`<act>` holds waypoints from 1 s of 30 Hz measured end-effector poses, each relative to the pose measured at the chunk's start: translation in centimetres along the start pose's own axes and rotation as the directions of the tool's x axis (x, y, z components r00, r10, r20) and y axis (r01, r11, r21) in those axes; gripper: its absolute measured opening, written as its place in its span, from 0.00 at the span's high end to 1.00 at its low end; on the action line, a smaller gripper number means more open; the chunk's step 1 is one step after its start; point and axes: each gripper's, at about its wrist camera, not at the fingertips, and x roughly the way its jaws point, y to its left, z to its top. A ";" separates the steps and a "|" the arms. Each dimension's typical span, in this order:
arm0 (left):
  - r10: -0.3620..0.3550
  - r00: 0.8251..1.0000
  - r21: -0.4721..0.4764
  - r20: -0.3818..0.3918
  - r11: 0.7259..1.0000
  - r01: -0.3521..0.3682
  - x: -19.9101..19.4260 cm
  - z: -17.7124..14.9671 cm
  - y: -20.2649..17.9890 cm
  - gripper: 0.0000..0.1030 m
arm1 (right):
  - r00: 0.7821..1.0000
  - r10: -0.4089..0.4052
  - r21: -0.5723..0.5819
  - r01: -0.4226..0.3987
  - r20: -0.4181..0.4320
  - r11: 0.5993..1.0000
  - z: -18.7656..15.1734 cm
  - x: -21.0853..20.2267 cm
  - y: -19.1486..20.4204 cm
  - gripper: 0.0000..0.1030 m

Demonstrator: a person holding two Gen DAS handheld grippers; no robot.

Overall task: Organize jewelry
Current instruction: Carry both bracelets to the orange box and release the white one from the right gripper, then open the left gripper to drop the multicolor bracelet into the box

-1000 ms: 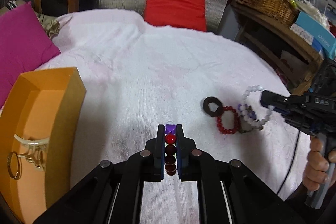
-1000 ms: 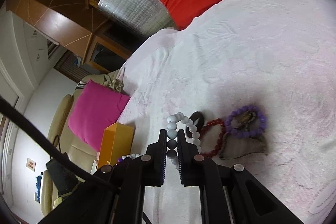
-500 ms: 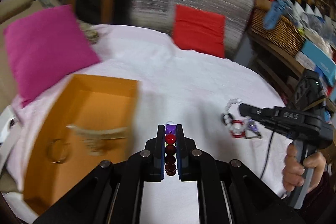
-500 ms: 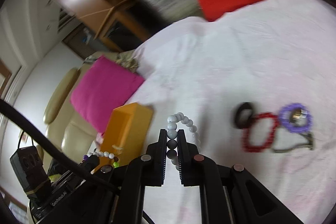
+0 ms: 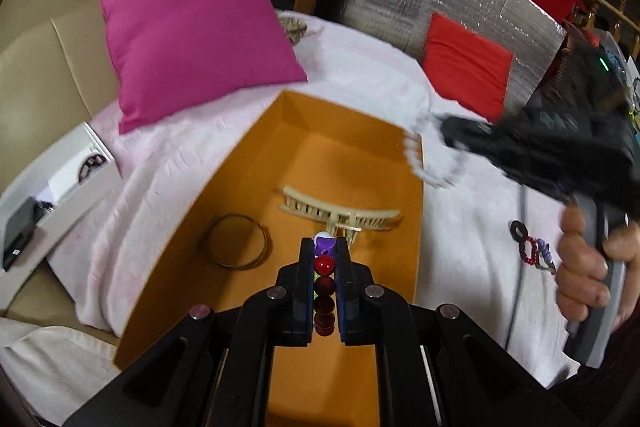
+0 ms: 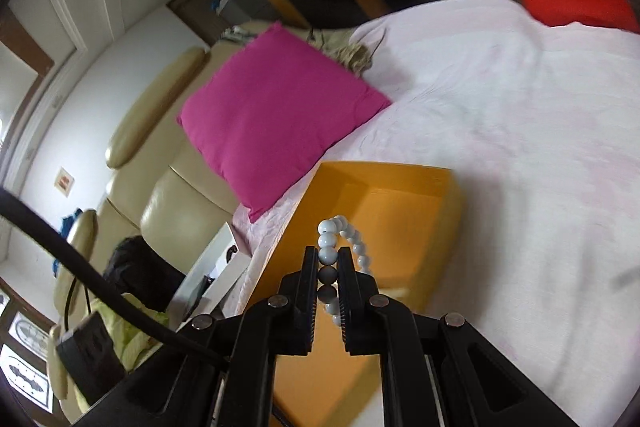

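An open orange box (image 5: 344, 163) lies on the white cloth; it also shows in the right wrist view (image 6: 404, 211). Inside it lie a gold bangle (image 5: 236, 241) and a cream hair claw (image 5: 340, 213). My left gripper (image 5: 325, 257) is shut on a bracelet of red and purple beads (image 5: 324, 265), held over the box. My right gripper (image 6: 329, 263) is shut on a white bead bracelet (image 6: 340, 239), just above the box's near rim; in the left wrist view it (image 5: 448, 131) hovers blurred at the box's far right corner.
A pink cushion (image 5: 188, 31) and a red cushion (image 5: 466, 63) lie at the back. A dark ring, a red bracelet and a purple bracelet (image 5: 532, 247) lie on the cloth to the right. A white tray (image 5: 60, 187) with small devices sits left.
Both grippers have swung left with their bracelets, from the jewelry pile to over the orange box. The box now sits under the left gripper.
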 end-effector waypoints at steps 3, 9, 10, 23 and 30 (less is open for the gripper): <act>-0.019 0.999 0.000 -0.029 1.000 0.020 1.8 0.0 0.2 0.91 | 0.998 -0.018 -0.004 0.018 -0.057 1.000 0.8 4.2 0.6 0.90; -0.019 0.995 -0.035 -0.095 0.999 0.016 5.4 0.2 2.0 0.91 | 0.982 -0.023 0.017 0.026 -0.185 1.000 2.0 11.5 1.3 0.90; -0.017 0.994 -0.043 -0.106 0.999 0.012 5.9 0.3 2.4 0.91 | 0.979 -0.023 0.014 0.027 -0.202 1.000 2.2 12.4 1.5 0.90; 0.049 0.983 -0.072 -0.175 0.995 -0.063 8.7 0.4 4.7 0.80 | 0.955 -0.142 0.031 0.155 -0.261 0.987 4.2 18.2 0.1 0.75; 0.172 0.981 -0.007 -0.089 0.985 -0.174 6.4 0.8 3.6 0.58 | 0.985 -0.095 0.033 0.101 -0.144 0.994 4.7 13.0 -0.4 0.55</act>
